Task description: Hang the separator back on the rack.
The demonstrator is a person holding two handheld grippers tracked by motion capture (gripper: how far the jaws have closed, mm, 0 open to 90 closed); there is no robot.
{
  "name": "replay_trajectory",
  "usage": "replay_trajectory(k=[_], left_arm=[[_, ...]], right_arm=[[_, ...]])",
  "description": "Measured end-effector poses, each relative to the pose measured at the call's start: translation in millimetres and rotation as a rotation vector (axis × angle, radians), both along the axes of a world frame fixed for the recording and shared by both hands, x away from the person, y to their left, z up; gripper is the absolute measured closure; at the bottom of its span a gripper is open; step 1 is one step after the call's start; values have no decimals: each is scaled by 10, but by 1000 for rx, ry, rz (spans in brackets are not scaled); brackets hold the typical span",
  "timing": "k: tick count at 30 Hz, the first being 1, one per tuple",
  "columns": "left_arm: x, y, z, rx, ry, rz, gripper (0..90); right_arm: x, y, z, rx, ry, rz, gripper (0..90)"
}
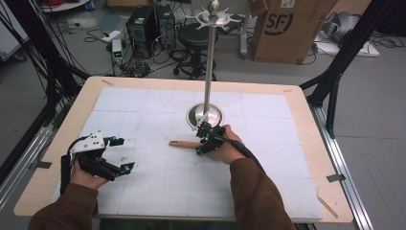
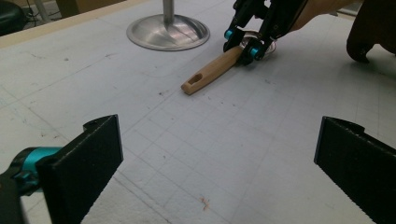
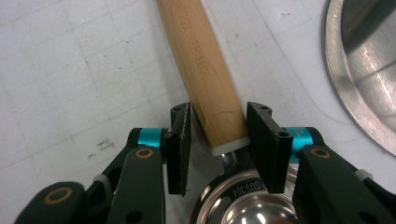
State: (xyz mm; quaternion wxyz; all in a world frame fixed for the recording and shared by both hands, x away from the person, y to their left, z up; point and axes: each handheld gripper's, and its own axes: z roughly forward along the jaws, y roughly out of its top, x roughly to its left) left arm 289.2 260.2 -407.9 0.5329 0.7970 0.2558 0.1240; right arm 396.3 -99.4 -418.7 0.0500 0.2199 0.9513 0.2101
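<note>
A utensil with a wooden handle and a steel bowl lies flat on the white gridded mat, just in front of the stand's base. My right gripper is shut on the handle where the wood meets the steel; its right pad touches the wood and the left pad is a hair off it. It also appears far off in the left gripper view. My left gripper stands wide open over bare mat at the left, holding nothing.
A tall steel rack with a round base and pole stands mid-table, close behind the right gripper. The white mat covers most of the wooden table. Beyond the table are a stool, computer towers and a cardboard box.
</note>
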Motion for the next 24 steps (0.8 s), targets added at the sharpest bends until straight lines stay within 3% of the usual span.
replay_trajectory(k=[8, 16, 24], left_arm=[[4, -4, -4, 5, 1, -6, 17], [3, -4, -3, 1, 1, -10, 17], [8, -4, -7, 5, 2, -7, 17]], right_arm=[[-4, -40, 21, -28, -1, -10, 655], [0, -77, 27, -27, 29, -13, 665], [-8, -36, 28, -44, -24, 8, 601]])
